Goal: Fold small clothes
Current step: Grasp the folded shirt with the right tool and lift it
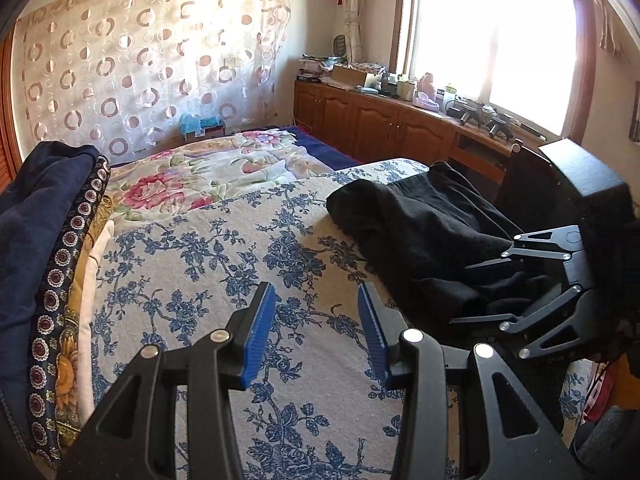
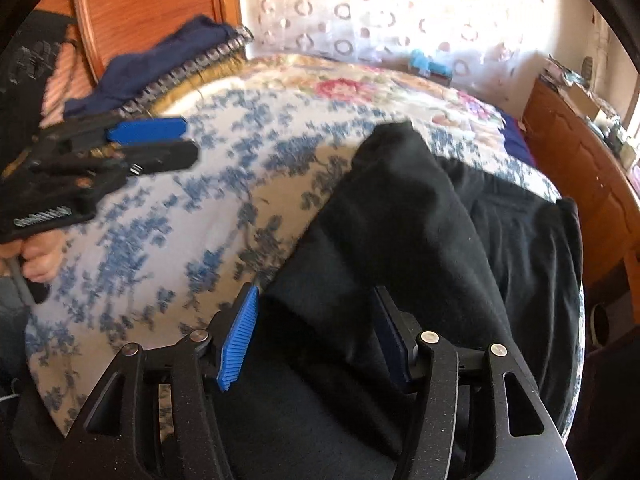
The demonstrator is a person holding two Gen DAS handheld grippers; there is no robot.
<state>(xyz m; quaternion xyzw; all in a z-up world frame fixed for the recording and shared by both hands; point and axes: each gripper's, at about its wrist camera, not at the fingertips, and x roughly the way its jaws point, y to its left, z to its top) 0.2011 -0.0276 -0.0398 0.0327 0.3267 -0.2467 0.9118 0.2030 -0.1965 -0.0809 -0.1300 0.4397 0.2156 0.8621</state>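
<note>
The left gripper [image 1: 316, 332] hangs over the blue-flowered bedspread [image 1: 208, 264]; its blue pads [image 1: 258, 336] stand apart with nothing between them. The black garment [image 1: 420, 236] is the reference for all positions below. It lies on the bedspread toward the bed's window-side edge, partly folded, with one raised fold at its far end.

The right gripper [image 2: 316, 340] sits directly above the near end of the garment. Its jaws stand apart. The cloth lies under and between the pads [image 2: 238, 340], but the pads do not press on it. This view is motion-blurred, so light contact between the right-hand pad and the cloth cannot be ruled out.

To the left of the garment, across open bedspread, the left gripper appears in the right wrist view, held by a hand [image 2: 40, 258]. Farther left of the garment, a stack of dark blue fabric and patterned bedding [image 1: 60, 240] stands at the bed edge.

Beyond the garment lies a pink-flowered quilt [image 1: 192, 176]. Behind that hangs a circle-patterned curtain [image 1: 132, 64]. To the right of the garment runs a wooden cabinet [image 1: 368, 120] below a bright window [image 1: 492, 44].
</note>
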